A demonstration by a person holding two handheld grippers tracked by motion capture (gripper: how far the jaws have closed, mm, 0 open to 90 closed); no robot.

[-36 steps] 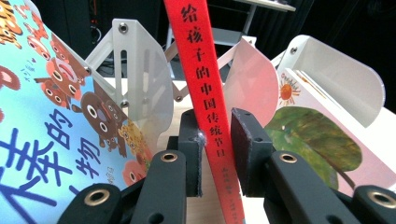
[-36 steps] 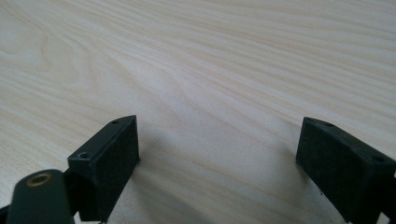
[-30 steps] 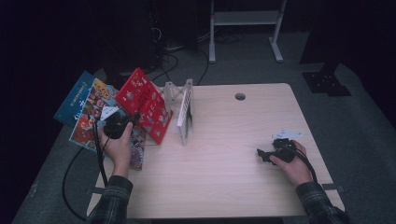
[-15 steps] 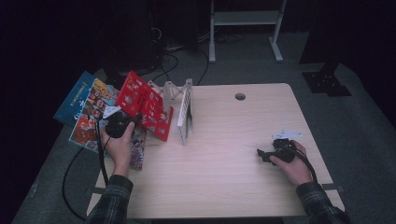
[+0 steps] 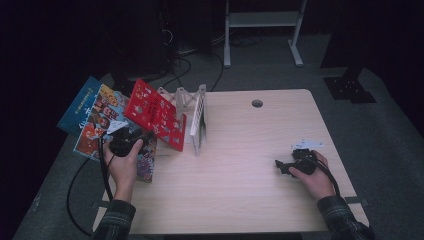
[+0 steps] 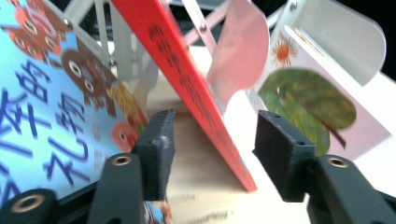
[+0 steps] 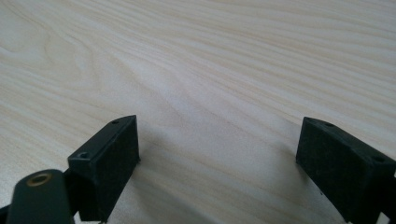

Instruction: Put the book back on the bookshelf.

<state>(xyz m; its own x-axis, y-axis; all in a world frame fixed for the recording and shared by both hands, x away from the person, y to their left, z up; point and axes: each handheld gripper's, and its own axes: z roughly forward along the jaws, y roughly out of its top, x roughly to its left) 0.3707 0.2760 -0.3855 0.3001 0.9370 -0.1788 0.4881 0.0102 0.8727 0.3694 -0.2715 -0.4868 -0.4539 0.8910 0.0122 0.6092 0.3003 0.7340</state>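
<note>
Thin red picture book (image 6: 196, 88) tilted on its lower edge just left of the white folding wire book rack (image 5: 198, 117), left gripper (image 6: 212, 149) spread wide around its corner without touching, blue cartoon-covered book (image 6: 42, 98) further left, right gripper (image 7: 219, 158) spread open over bare pale wooden table (image 7: 210, 60), well right of the rack

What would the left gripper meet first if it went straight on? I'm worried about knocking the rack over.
Most likely the red book: its lower edge already sits between the open left gripper jaws. The white rack stands behind it, though depth is unclear.
</note>
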